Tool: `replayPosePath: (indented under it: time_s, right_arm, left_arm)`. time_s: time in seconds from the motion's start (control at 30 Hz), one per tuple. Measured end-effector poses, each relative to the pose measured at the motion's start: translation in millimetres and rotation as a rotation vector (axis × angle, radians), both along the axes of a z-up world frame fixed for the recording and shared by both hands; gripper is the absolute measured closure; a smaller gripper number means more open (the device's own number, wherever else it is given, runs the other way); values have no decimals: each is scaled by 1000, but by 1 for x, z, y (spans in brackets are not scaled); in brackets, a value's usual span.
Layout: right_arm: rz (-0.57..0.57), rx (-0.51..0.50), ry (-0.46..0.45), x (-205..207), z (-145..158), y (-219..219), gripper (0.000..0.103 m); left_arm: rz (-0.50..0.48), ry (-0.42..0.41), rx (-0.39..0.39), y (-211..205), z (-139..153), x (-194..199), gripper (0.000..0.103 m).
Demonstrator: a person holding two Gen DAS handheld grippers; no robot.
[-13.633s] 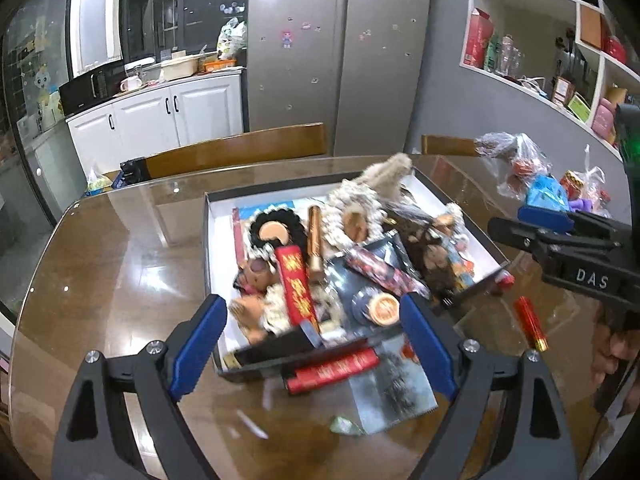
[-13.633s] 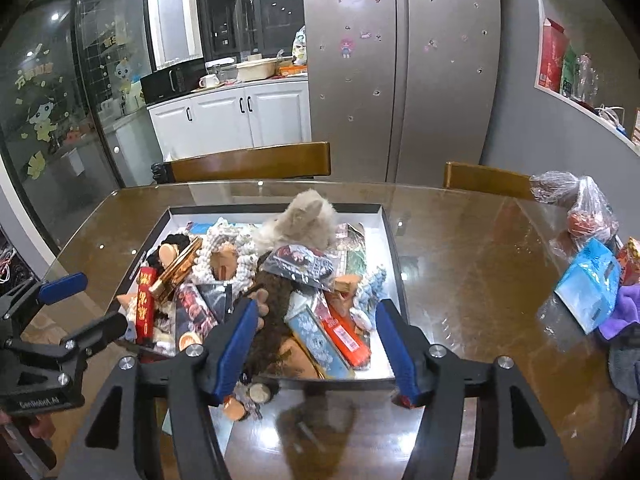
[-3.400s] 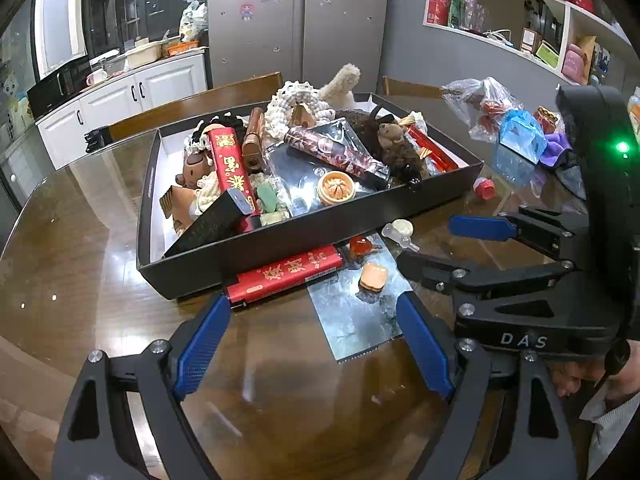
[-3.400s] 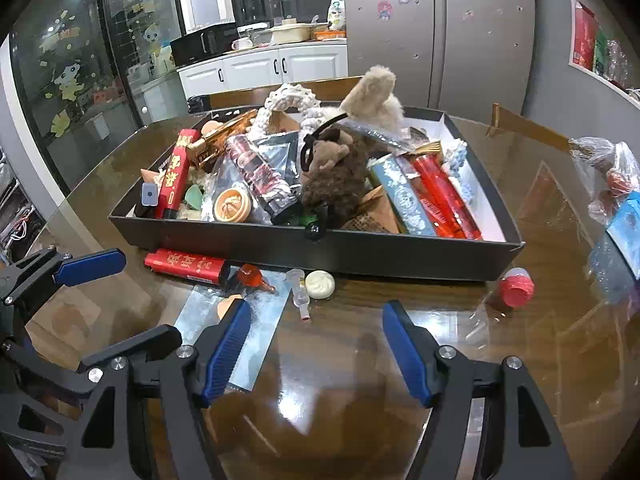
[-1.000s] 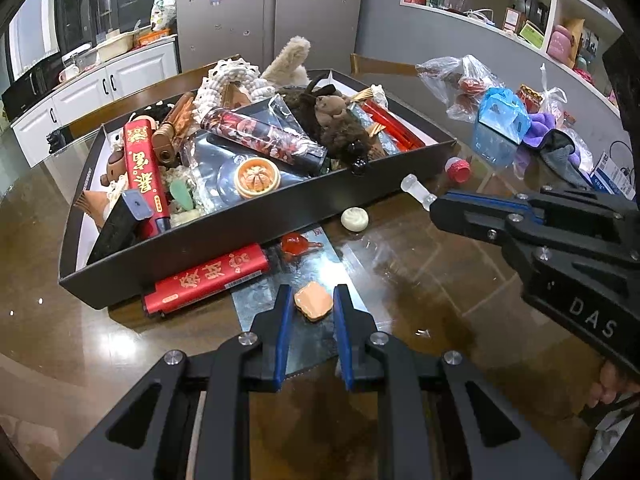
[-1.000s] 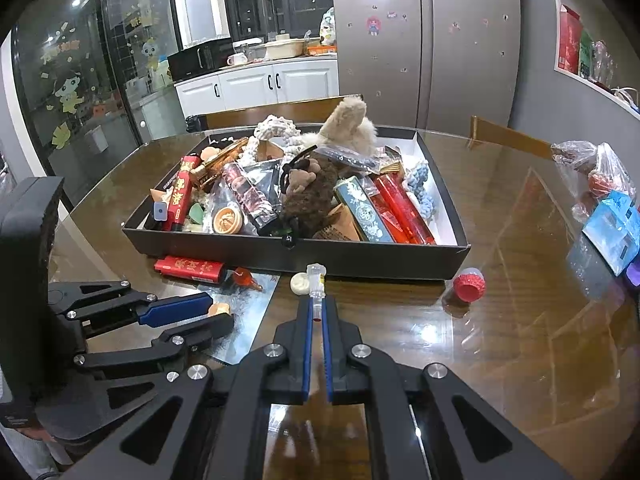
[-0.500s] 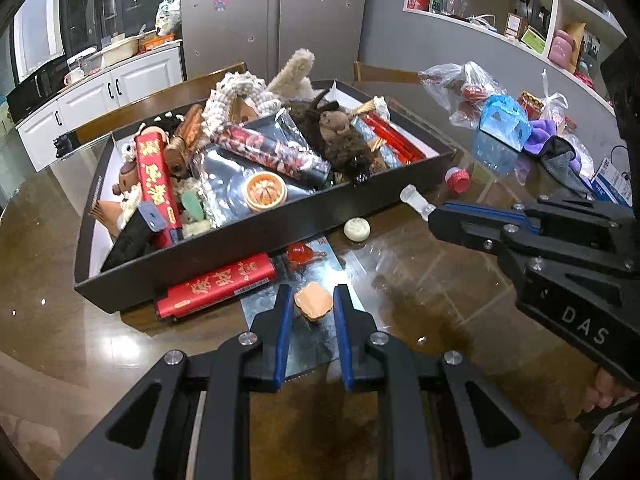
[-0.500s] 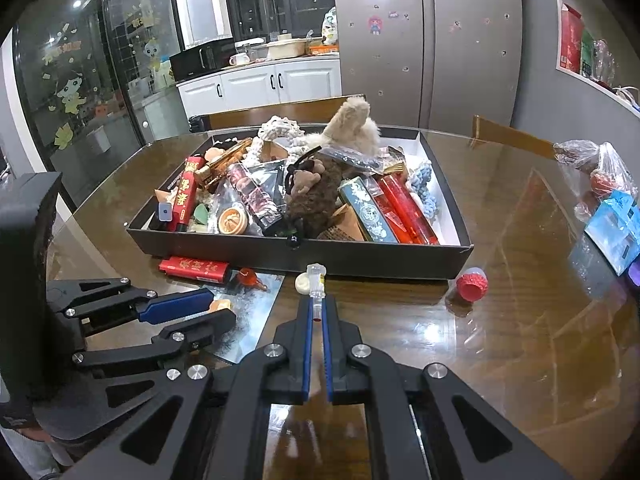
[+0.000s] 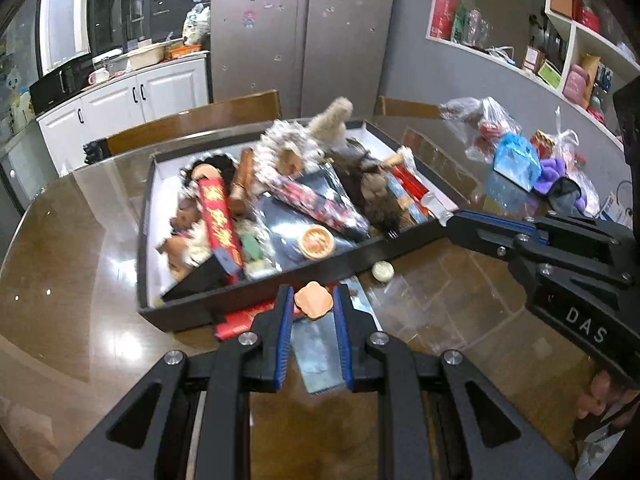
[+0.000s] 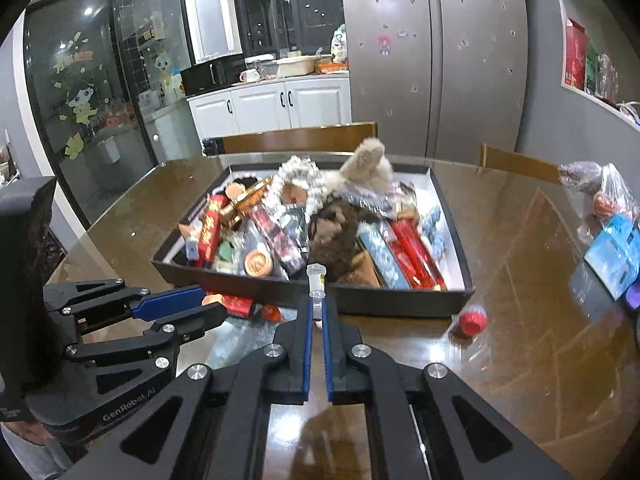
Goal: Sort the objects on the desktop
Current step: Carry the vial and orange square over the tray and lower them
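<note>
A black tray (image 9: 256, 295) (image 10: 384, 305) crammed with toys, red boxes and packets stands mid-table. My left gripper (image 9: 313, 309) is shut on a small orange cookie-shaped piece (image 9: 313, 300), held above the table just before the tray's near wall; it also shows in the right wrist view (image 10: 188, 307). My right gripper (image 10: 316, 312) is shut on a small clear vial (image 10: 316, 280), lifted in front of the tray; it enters the left wrist view (image 9: 450, 220) from the right, tips over the tray's near right corner.
On the table before the tray lie a silver packet (image 9: 320, 356), a red box (image 9: 240, 320), a white round piece (image 9: 383, 270), a small red item (image 10: 271, 313) and a red cap (image 10: 473, 319). Plastic bags (image 9: 516, 152) sit at the right. Chairs stand behind.
Both grippers have risen with their objects and moved toward the tray; the cookie piece now hangs above the silver packet and the vial nears the tray's near wall.
</note>
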State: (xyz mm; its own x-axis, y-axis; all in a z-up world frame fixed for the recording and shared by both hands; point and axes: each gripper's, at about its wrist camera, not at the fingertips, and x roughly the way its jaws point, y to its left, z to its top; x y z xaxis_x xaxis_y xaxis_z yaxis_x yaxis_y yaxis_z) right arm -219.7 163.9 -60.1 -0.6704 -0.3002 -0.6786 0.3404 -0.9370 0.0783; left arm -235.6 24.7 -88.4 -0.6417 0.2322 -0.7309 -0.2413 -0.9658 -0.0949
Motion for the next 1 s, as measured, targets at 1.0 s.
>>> replayPosePath:
  time_s: [1.0]
  right_arm:
    - [18,65,56,-103,31,-29,99]
  left_arm:
    - [65,20,10,-24,20,-109,82]
